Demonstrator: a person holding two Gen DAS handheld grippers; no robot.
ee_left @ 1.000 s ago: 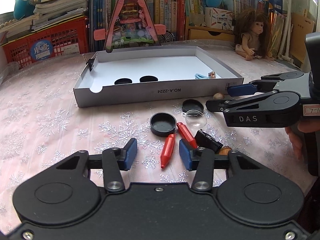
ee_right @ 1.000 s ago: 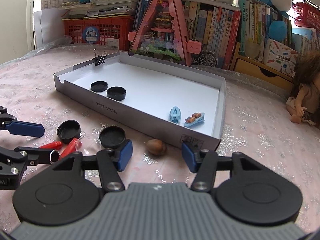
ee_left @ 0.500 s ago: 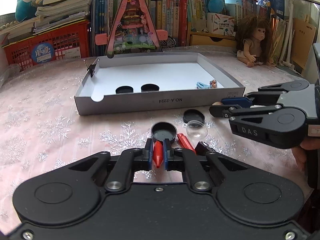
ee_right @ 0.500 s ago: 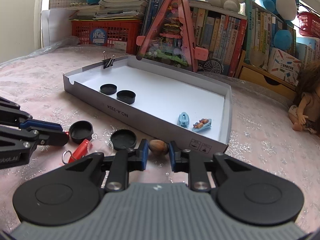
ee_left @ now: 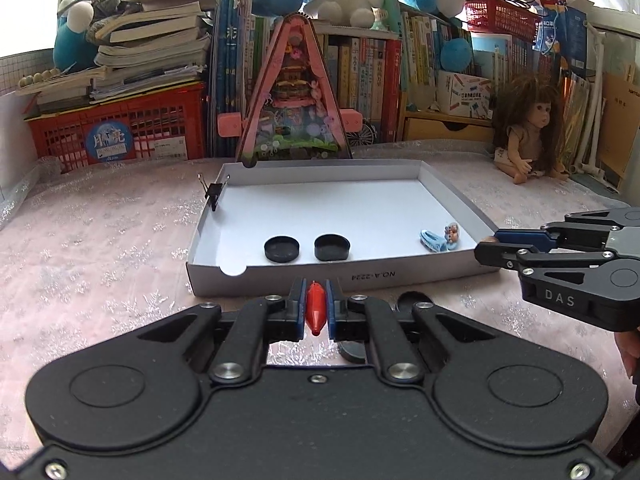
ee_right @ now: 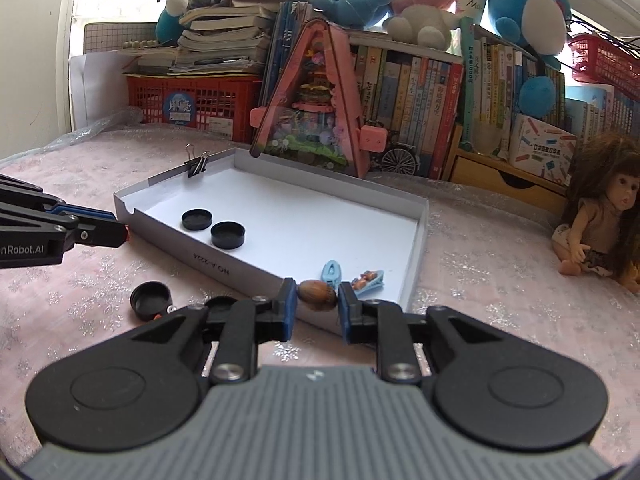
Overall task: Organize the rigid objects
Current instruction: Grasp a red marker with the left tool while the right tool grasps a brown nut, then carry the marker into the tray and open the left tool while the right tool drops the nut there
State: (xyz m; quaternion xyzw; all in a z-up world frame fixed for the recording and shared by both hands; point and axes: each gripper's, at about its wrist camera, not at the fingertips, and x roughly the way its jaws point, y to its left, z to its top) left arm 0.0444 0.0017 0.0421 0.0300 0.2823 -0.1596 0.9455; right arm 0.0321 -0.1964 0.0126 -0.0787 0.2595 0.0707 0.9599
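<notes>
My left gripper (ee_left: 316, 300) is shut on a red crayon-shaped piece (ee_left: 315, 307) and holds it above the table, just before the front wall of the white cardboard tray (ee_left: 360, 278). My right gripper (ee_right: 318, 300) is shut on a brown nut (ee_right: 319, 290), held up by the tray's near right corner (ee_right: 412, 276). It also shows in the left wrist view (ee_left: 496, 254). The tray holds two black lids (ee_left: 282, 249) (ee_left: 332, 247) and two small blue clips (ee_left: 432, 241) (ee_right: 368, 280).
Black lids (ee_right: 151, 296) (ee_left: 414, 300) lie on the pink snowflake cloth in front of the tray. A binder clip (ee_left: 214, 192) sits on the tray's left wall. A pink triangular toy house (ee_left: 296, 120), red basket, books and a doll (ee_left: 528, 132) stand behind.
Both grippers closed, the left on the red piece, the right on the nut, and lifted them off the table toward the tray.
</notes>
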